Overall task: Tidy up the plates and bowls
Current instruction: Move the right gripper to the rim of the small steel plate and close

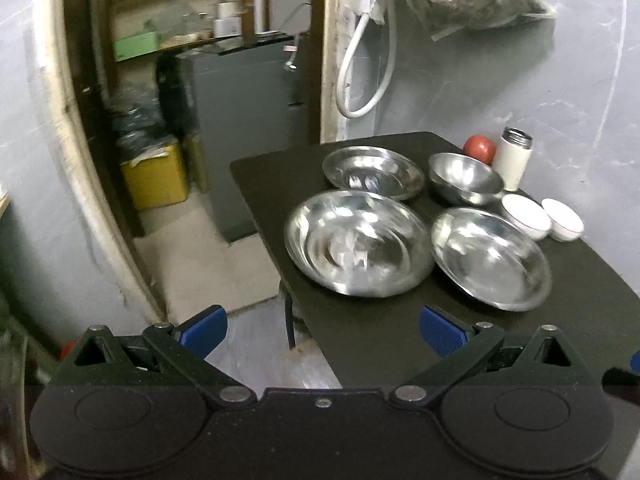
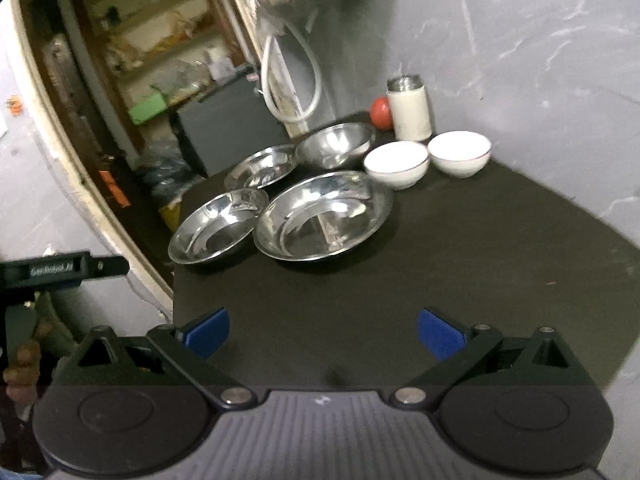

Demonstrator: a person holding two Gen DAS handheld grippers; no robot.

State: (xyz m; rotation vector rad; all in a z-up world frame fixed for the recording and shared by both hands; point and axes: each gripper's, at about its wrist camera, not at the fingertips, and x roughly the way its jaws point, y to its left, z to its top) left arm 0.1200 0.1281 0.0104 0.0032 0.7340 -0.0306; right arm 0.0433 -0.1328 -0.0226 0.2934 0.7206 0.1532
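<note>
Steel dishes lay spread over the black table (image 2: 440,264), none stacked: 3 shallow plates and 1 deeper steel bowl (image 2: 335,145), with 2 white bowls just beside them toward the wall. The largest plate (image 2: 322,216) sat nearest the right gripper (image 2: 323,330), touching or nearly touching the left plate (image 2: 218,226), and the third plate (image 1: 372,172) lay behind them, beside the steel bowl. The first white bowl (image 2: 396,163) and the second white bowl (image 2: 460,152) stood side by side.

Both tools were released and empty. The left gripper (image 1: 323,330) hung off the table's front left corner with its jaws spread wide; the right gripper hovered over bare tabletop with its jaws equally wide. By my reading, sorting had not yet begun. The next move probably called for lifting 1 plate by its rim and nesting it in another; thin, slick rims would need a careful pinch.

A white flask (image 2: 409,108) and a red ball (image 2: 380,113), or perhaps a fruit, stood at the grey wall. A white hose (image 1: 366,68) hung by an open doorway, with cluttered shelves and a dark cabinet (image 1: 244,136) beyond.
</note>
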